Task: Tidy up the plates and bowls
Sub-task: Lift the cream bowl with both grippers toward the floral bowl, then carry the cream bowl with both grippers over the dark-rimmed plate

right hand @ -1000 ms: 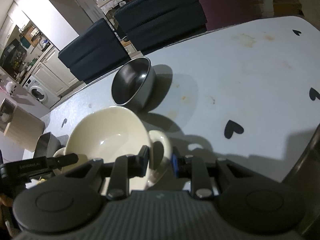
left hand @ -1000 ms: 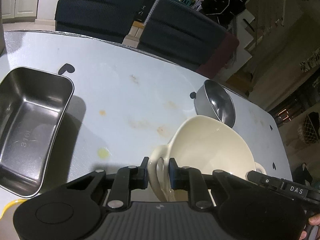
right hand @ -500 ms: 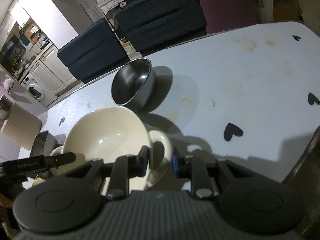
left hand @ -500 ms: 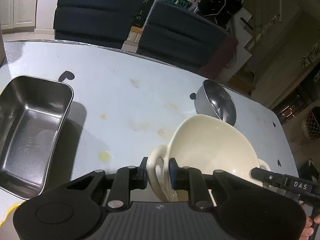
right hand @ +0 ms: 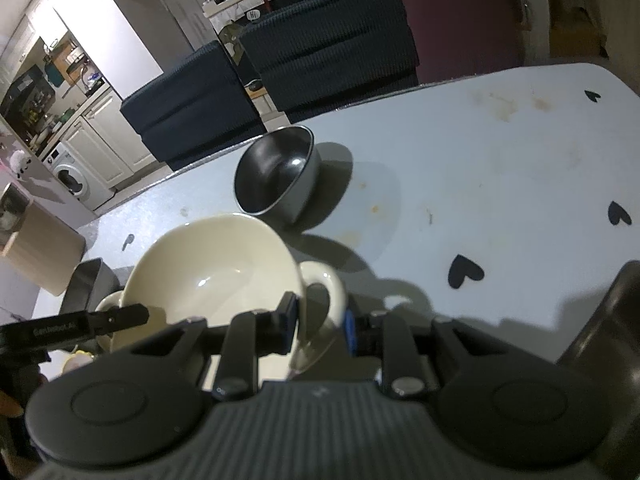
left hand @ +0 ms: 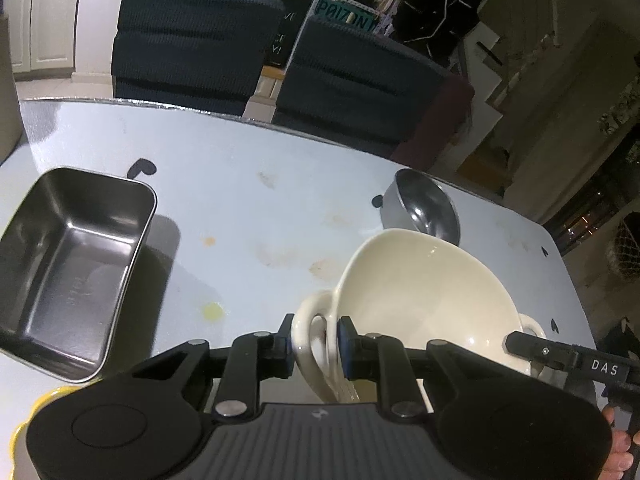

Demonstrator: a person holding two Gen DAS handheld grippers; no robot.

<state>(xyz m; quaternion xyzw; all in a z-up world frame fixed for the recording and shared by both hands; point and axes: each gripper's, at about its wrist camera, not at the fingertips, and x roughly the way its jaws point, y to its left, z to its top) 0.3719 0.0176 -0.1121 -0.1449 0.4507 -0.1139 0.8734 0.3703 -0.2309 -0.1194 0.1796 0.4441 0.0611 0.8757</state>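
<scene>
A cream two-handled bowl [left hand: 424,296] is held up over the white table between both grippers. My left gripper [left hand: 314,340] is shut on its left handle. My right gripper [right hand: 318,318] is shut on its right handle, and the bowl's inside [right hand: 216,272] shows to the left of that gripper. A round steel bowl [left hand: 424,208] stands on the table just behind the cream bowl; it also shows in the right wrist view [right hand: 276,176]. A rectangular steel pan [left hand: 68,268] sits at the left.
A yellow dish rim [left hand: 36,400] shows at the lower left. A dark metal vessel's edge [right hand: 608,320] stands at the right. Dark blue chairs [left hand: 192,48] line the table's far edge. The table [left hand: 260,200] has heart stickers and stains.
Both grippers have lifted the cream bowl a little and tipped their views up; the grips on the handles are unchanged.
</scene>
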